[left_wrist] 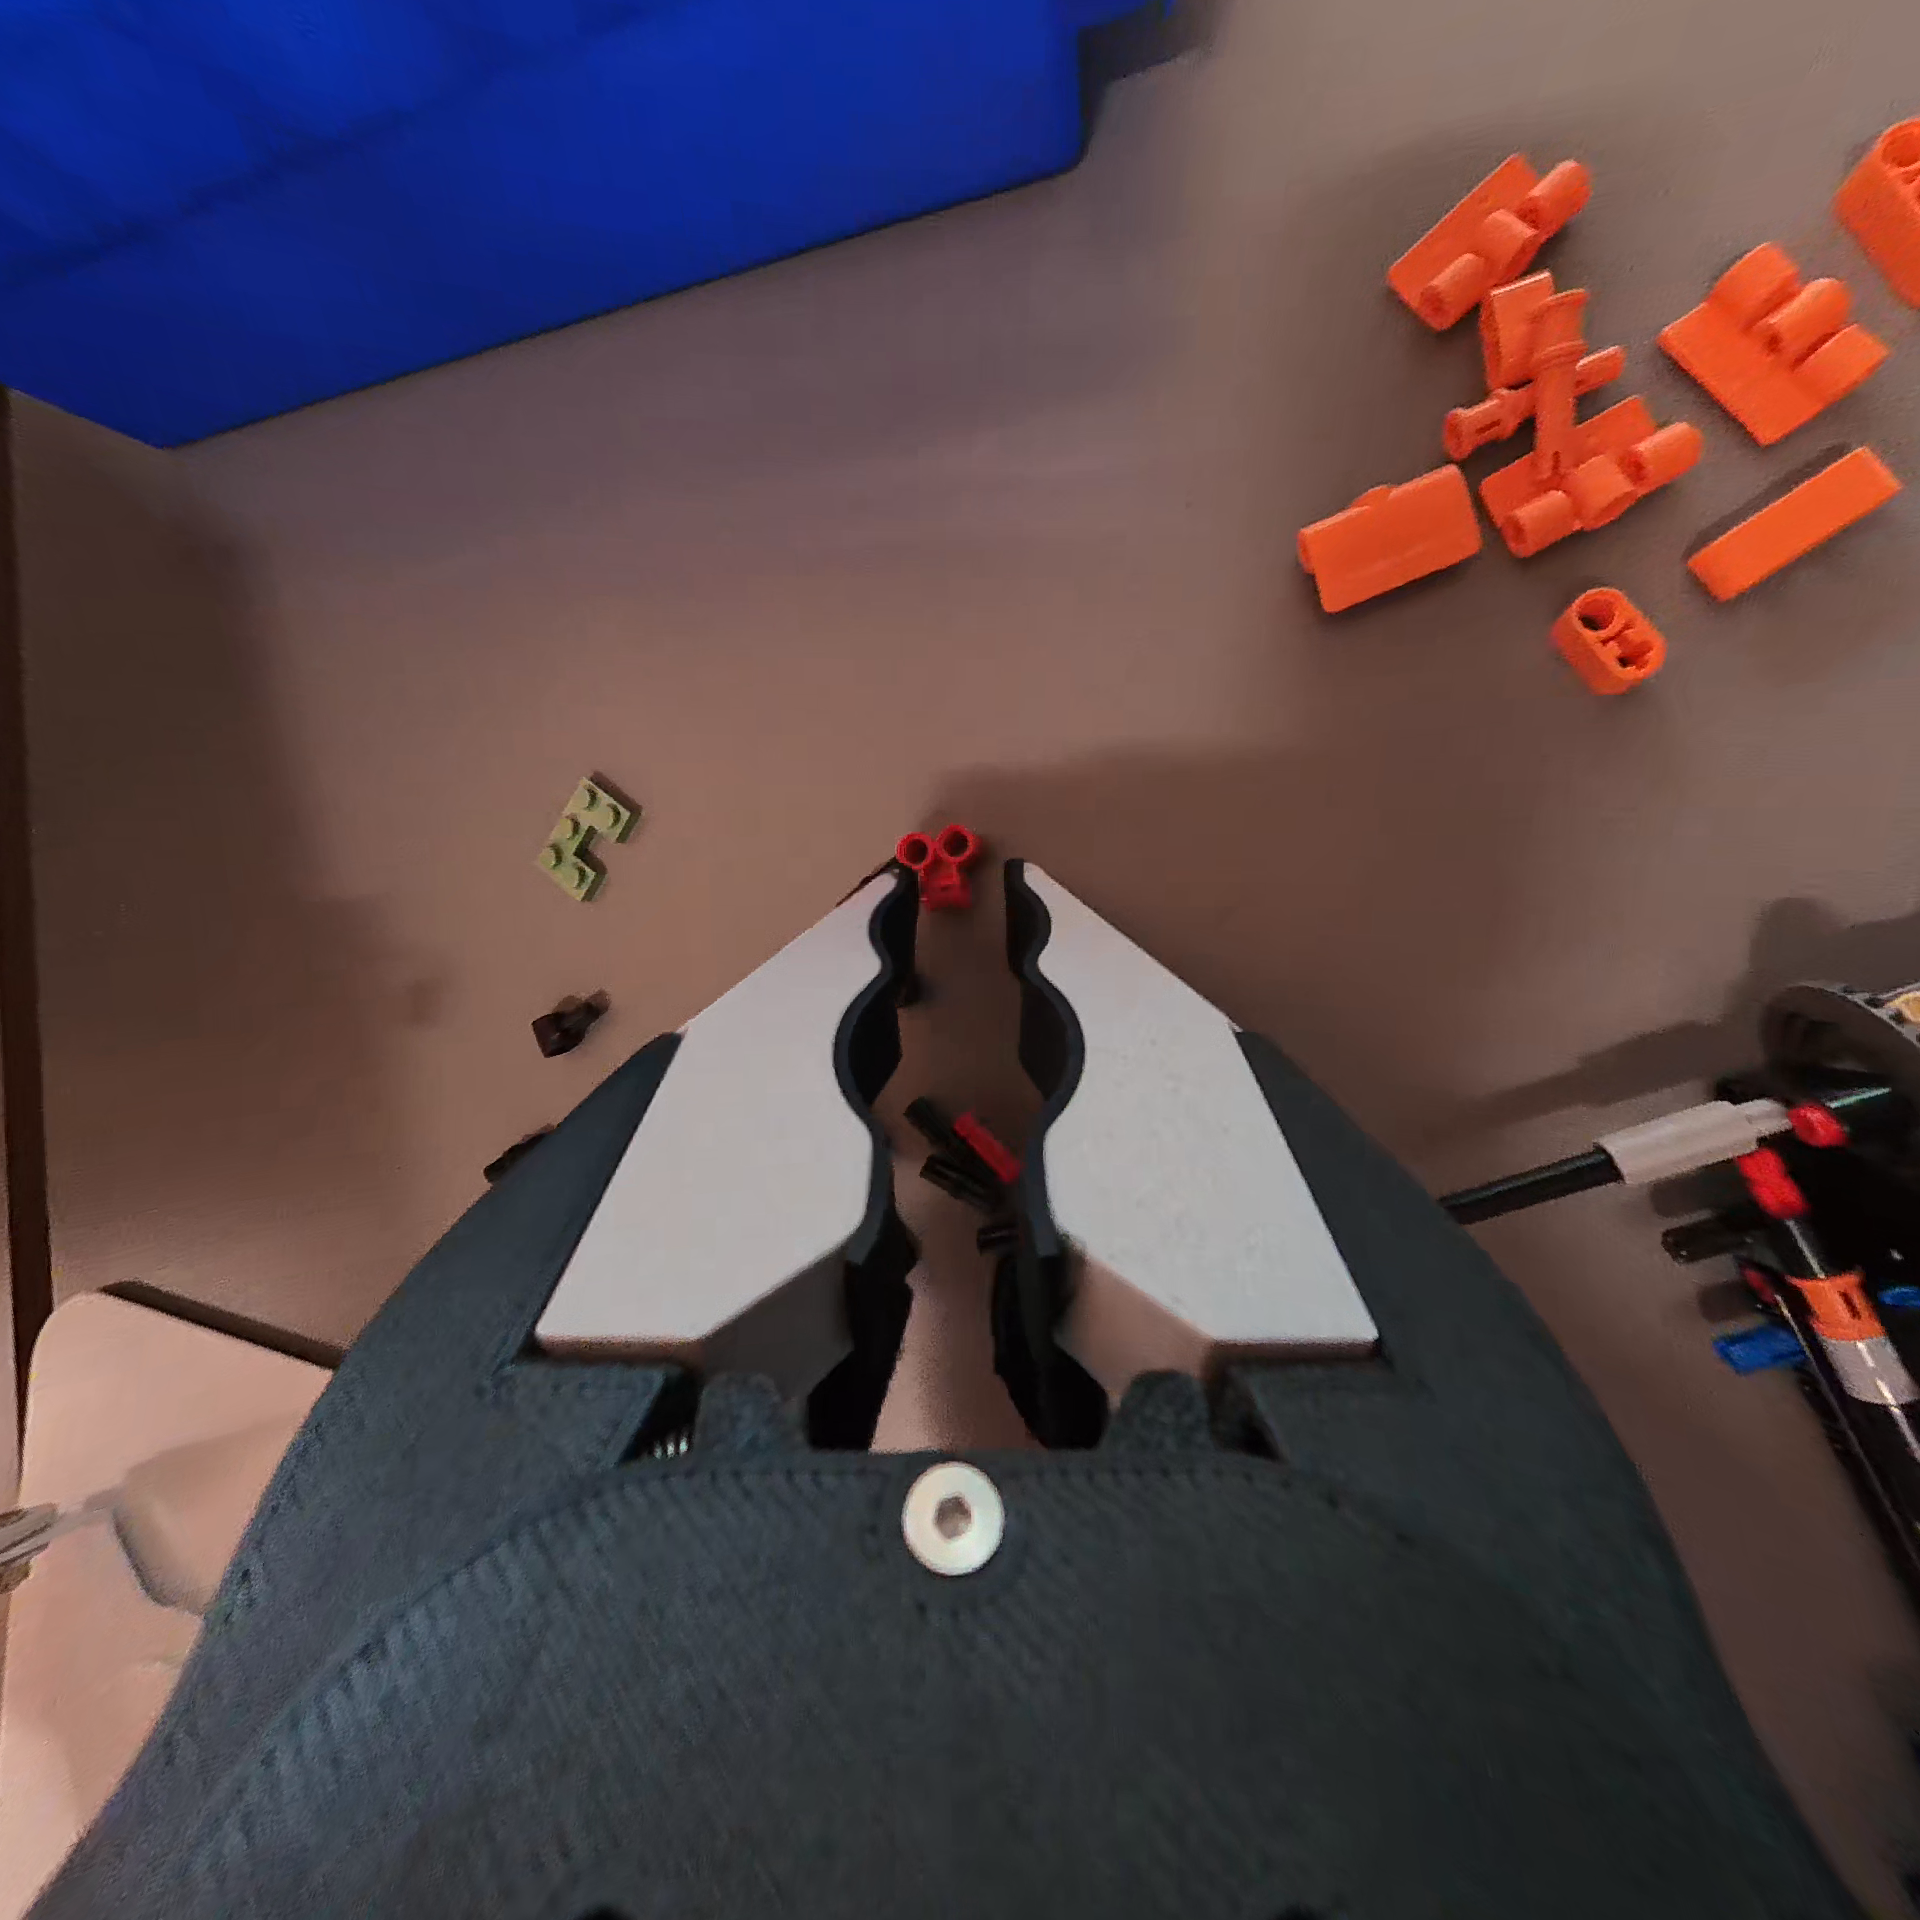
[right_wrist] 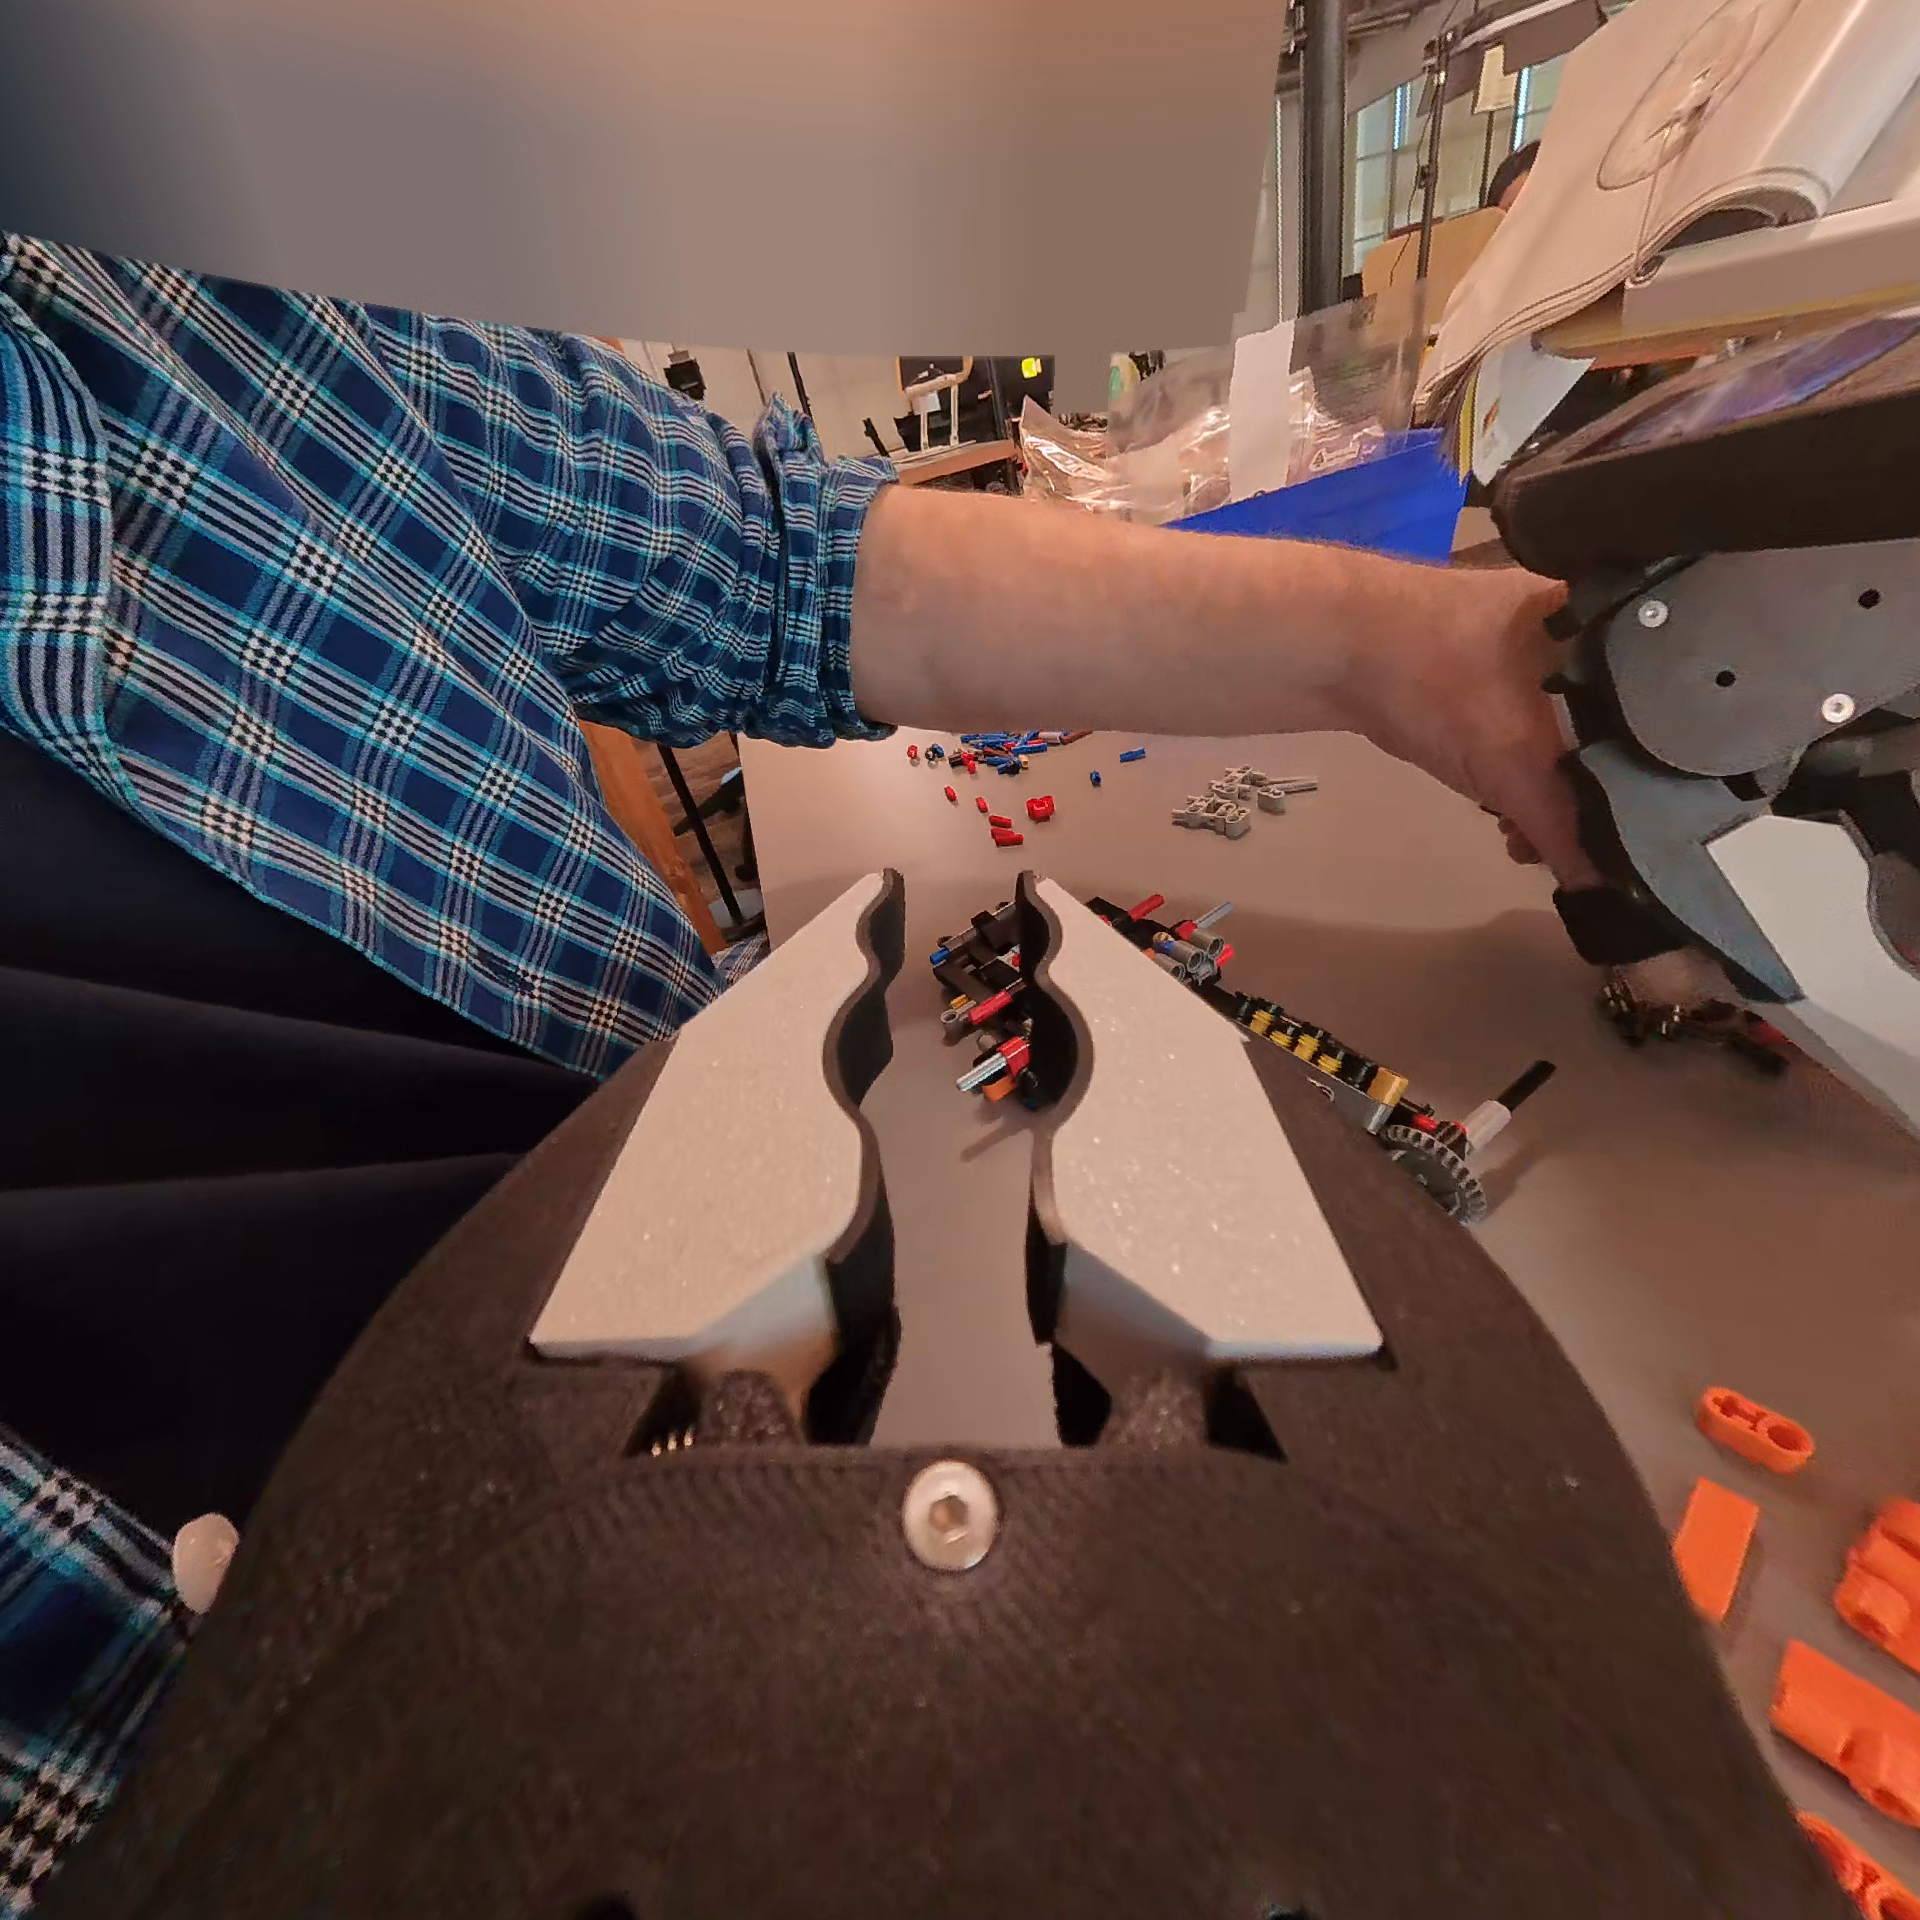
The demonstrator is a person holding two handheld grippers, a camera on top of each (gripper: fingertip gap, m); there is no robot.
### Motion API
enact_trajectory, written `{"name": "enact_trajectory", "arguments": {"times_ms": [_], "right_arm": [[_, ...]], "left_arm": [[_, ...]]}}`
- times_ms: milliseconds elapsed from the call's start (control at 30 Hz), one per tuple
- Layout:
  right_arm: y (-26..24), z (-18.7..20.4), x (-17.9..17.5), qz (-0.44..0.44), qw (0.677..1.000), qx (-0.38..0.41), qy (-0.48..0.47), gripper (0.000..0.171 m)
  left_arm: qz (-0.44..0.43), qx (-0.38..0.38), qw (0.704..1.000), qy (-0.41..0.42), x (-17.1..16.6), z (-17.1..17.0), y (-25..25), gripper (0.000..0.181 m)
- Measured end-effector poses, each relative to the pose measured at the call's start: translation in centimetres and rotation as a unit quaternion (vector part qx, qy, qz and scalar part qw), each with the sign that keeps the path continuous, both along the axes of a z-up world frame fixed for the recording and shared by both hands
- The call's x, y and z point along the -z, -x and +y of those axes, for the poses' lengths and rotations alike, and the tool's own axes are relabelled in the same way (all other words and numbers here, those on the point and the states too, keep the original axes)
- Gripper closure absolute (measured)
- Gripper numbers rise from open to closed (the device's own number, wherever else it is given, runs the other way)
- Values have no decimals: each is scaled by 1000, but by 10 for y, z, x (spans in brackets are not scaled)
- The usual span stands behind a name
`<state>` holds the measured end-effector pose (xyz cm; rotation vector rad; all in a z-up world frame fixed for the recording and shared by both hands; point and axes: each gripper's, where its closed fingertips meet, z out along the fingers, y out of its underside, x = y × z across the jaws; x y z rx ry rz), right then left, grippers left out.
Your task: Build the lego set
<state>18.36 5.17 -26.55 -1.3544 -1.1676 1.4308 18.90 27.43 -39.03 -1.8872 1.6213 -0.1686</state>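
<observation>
Hovering low with the left gripper (left_wrist: 956, 883), jaws a little apart and empty, tips closing on a small red connector (left_wrist: 942, 862) lying on the desk (left_wrist: 831, 623). Right gripper (right_wrist: 961, 894) likewise slightly parted, holding nothing, aimed at the half-built chassis (right_wrist: 1299, 1029). Well short of finished, by the look of it: orange pieces (left_wrist: 1558, 416) loose, pins (right_wrist: 987, 769) scattered, instruction booklet (right_wrist: 1621, 187) open above. No readable writing or branding.
</observation>
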Motion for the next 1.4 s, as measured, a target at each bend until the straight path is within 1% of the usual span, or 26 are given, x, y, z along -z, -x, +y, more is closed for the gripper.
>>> {"name": "enact_trajectory", "arguments": {"times_ms": [133, 300, 367, 433, 533, 600, 667, 733, 833, 933, 1000, 1067, 1167, 1300, 1400], "right_arm": [[0, 0, 1, -1, 1000, 0, 0, 153], [-2, 1, 0, 2, 1000, 1, 1, 153], [-3, 1, -1, 4, 1000, 1, 1, 153], [-3, 1, -2, 6, 1000, 0, 0, 153], [-4, 1, -2, 7, 1000, 0, 0, 153], [-4, 1, -3, 10, 1000, -1, 3, 153], [-2, 0, -1, 9, 1000, -4, 5, 153], [0, -1, 0, 7, 1000, -8, 7, 153], [4, -3, 3, 0, 1000, -10, 7, 153], [8, -5, 5, -7, 1000, -12, 4, 153], [11, -8, 7, -13, 1000, -15, 2, 153], [13, -10, 8, -18, 1000, -18, -1, 153], [16, -13, 9, -23, 999, -21, -5, 153], [16, -14, 10, -27, 999, -19, -10, 153], [14, -13, 9, -27, 999, -16, -13, 153]], "left_arm": [[-5, -4, 1000, 1, 3, 1, -5, 174], [-13, -4, 1000, 5, 1, -2, -5, 175], [-21, -12, 1000, -5, -9, -1, -1, 175], [-28, -22, 999, -18, -27, -4, 9, 175], [-34, -51, 997, -50, -67, -17, 42, 175], [-33, -80, 993, -74, -92, -34, 75, 176], [-25, -117, 989, -84, -106, -58, 113, 175], [-7, -153, 984, -87, -110, -87, 153, 175], [5, -221, 973, -66, -102, -135, 209, 175], [4, -279, 959, -42, -90, -184, 250, 175], [2, -310, 950, -33, -81, -212, 268, 175], [-12, -334, 942, -20, -70, -235, 276, 175], [-12, -350, 937, -1, -50, -255, 280, 175], [19, -350, 936, 16, -23, -264, 281, 175], [19, -350, 936, 34, -14, -267, 281, 175]]}}
